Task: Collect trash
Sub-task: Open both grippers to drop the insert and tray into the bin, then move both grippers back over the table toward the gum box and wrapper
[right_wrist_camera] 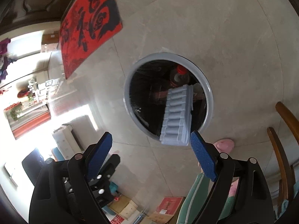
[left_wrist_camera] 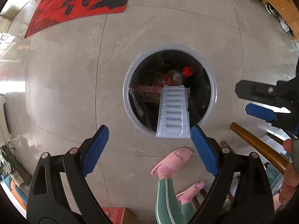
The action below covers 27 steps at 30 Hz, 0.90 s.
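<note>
Both my tools, left tool and right tool, gape with nothing held; the plastic tray tips over the bin rim. It could catch there and spill onto the floor.

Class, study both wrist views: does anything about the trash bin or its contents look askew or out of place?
Yes. A pale ridged plastic tray sits tilted, its near end above the trash bin's rim instead of lying inside. A red-capped bottle lies deeper in the bin.
</note>
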Available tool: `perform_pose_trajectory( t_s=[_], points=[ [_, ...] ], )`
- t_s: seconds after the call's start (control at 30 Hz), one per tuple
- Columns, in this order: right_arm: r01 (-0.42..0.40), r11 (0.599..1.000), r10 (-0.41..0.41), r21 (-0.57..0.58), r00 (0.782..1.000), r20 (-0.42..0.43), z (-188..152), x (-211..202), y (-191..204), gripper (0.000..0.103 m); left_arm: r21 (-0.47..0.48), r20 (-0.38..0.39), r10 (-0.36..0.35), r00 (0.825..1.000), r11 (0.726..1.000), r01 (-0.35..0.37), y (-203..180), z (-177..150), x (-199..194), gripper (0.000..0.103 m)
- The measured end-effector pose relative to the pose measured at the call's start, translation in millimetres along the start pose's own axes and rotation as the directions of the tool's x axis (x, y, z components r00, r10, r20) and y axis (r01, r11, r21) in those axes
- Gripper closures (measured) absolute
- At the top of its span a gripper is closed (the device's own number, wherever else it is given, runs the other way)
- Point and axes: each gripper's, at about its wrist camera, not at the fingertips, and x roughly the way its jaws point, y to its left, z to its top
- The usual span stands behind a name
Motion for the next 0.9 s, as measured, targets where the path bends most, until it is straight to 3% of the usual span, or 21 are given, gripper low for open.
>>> perform_pose_trajectory(
  t_s=[0.17,0.27,0.37,0.43,0.57,0.67,0.7,0.8,0.9],
  points=[
    [-0.048,0.996,0.054,-0.078,0.995,0.084,-33,-60,27,0.018,0.027,0.062,0.015,0.998,1.000,-0.016,-10,-8,-39,0.016],
    [-0.101,0.992,0.112,-0.069,0.980,0.162,-58,-113,34,0.018,0.034,0.136,0.076,0.988,0.996,-0.081,-17,-15,-79,0.016],
    [-0.154,0.985,0.169,-0.082,0.960,0.223,-83,-160,41,0.018,0.045,0.224,0.105,0.969,0.992,-0.118,-25,-23,-132,0.015],
    [-0.191,0.976,0.211,-0.102,0.942,0.262,-105,-188,46,0.018,0.056,0.270,0.137,0.953,0.986,-0.157,-30,-27,-162,0.008],
    [-0.217,0.965,0.255,-0.148,0.912,0.322,-154,-241,63,0.018,0.041,0.357,0.216,0.909,0.968,-0.246,-41,-38,-231,0.008],
    [-0.195,0.961,0.258,-0.196,0.890,0.377,-191,-286,76,0.018,0.055,0.454,0.239,0.858,0.954,-0.295,-55,-55,-292,0.007],
    [-0.175,0.961,0.251,-0.214,0.879,0.407,-205,-304,80,0.018,0.060,0.497,0.242,0.833,0.948,-0.312,-62,-63,-317,0.007],
    [-0.102,0.962,0.215,-0.253,0.853,0.475,-237,-350,89,0.018,0.065,0.556,0.233,0.798,0.945,-0.321,-79,-83,-367,0.007],
    [-0.048,0.962,0.200,-0.268,0.793,0.576,-283,-409,82,0.017,0.128,0.625,0.149,0.766,0.949,-0.289,-109,-112,-419,0.007]
  ],
)
